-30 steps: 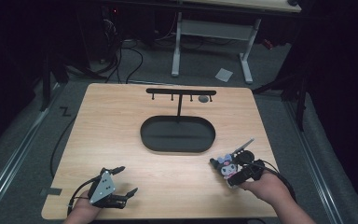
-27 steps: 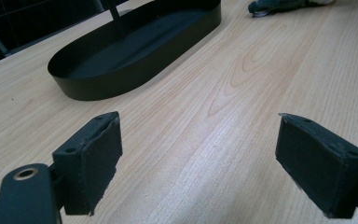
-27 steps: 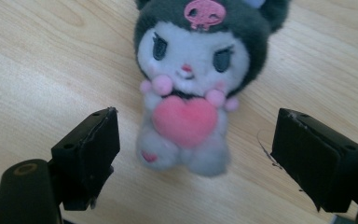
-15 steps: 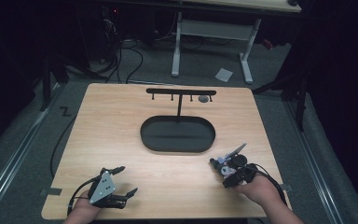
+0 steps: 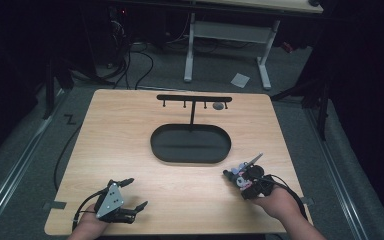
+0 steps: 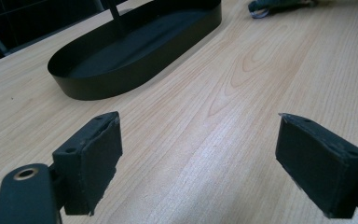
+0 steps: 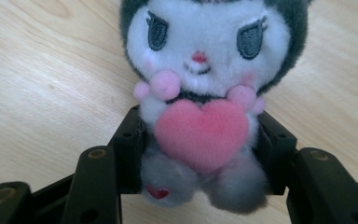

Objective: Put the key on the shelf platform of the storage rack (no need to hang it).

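So the right gripper (image 7: 200,154) has just been closing, and now its 2 jaws are clamped on the body of a little plush toy (image 7: 200,93), 1 pad on each side of its pink heart. A second ago the jaws stood wide open, with the toy at the gripper's tip. From the high view the right gripper (image 5: 235,177) sits near the front right corner of the table (image 5: 130,145), a bit closer to the person than before, toy at its tip just in front of the black oval tray (image 5: 190,157). The left gripper (image 5: 130,192) hasn't budged: jaws spread apart over bare wood, gripping nothing. The hanger rack (image 5: 194,98) stands in the tray.
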Demonstrator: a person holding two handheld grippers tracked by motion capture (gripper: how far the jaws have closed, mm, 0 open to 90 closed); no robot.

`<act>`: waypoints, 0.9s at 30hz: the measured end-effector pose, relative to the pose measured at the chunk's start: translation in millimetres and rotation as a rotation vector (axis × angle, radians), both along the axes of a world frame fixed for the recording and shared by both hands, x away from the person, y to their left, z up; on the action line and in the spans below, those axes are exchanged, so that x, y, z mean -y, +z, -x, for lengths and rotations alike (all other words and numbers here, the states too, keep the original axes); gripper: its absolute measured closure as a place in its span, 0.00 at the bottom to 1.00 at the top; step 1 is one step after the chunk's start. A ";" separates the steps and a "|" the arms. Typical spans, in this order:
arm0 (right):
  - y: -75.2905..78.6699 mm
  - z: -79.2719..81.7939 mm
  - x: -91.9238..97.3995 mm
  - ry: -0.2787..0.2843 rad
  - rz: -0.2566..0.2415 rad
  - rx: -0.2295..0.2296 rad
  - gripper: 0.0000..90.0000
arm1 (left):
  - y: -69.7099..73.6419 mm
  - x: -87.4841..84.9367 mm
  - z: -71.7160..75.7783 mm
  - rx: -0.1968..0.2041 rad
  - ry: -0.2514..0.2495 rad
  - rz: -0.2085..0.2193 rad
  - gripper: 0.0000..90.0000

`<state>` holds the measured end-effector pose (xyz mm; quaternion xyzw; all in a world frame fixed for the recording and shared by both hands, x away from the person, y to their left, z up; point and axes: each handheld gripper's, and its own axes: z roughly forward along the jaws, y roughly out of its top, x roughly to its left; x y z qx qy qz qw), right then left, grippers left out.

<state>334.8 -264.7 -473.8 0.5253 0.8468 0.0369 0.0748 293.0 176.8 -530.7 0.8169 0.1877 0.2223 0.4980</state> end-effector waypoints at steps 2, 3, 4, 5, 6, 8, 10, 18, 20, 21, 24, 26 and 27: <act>8.9 -0.4 0.0 -0.001 -0.009 0.013 0.52 | -0.1 0.2 0.0 -0.001 0.001 0.004 0.17; 12.1 -0.7 0.3 -0.003 -0.013 0.017 0.52 | -0.1 0.2 0.1 -0.001 0.000 0.003 0.17; 12.1 -0.7 0.3 -0.003 -0.013 0.017 0.52 | -0.1 0.2 0.1 -0.001 0.000 0.003 0.17; 21.8 -1.5 1.0 -0.017 -0.023 0.027 0.52 | -0.1 0.3 0.2 0.000 0.000 0.003 0.17; 21.8 -1.5 1.0 -0.017 -0.023 0.027 0.52 | -0.1 0.3 0.2 0.000 0.000 0.003 0.17; 34.1 -3.3 2.8 -0.017 -0.043 0.037 0.52 | 0.1 0.2 0.3 -0.001 -0.002 0.000 0.17; 41.0 -4.1 2.6 -0.028 -0.045 0.041 0.52 | 0.1 0.1 0.2 -0.002 -0.001 0.000 0.17; 63.7 -10.6 -1.9 -0.029 -0.050 0.061 0.52 | 0.1 0.0 0.1 -0.001 -0.002 0.000 0.17; 65.4 -11.6 -2.7 -0.027 -0.052 0.062 0.52 | 0.1 0.0 0.2 -0.001 -0.003 0.000 0.17; 66.7 -12.6 -3.9 -0.028 -0.054 0.065 0.52 | 0.0 0.0 0.2 0.000 -0.002 0.001 0.17; 71.2 -16.4 -9.3 -0.023 -0.055 0.066 0.52 | 0.1 -0.2 0.2 0.001 -0.002 0.002 0.17; 73.4 -18.2 -11.7 -0.019 -0.055 0.068 0.52 | 0.1 -0.2 0.2 0.002 -0.002 0.002 0.17; 74.9 -19.6 -12.7 -0.009 -0.052 0.071 0.52 | 0.1 -0.2 0.2 0.002 -0.002 0.002 0.17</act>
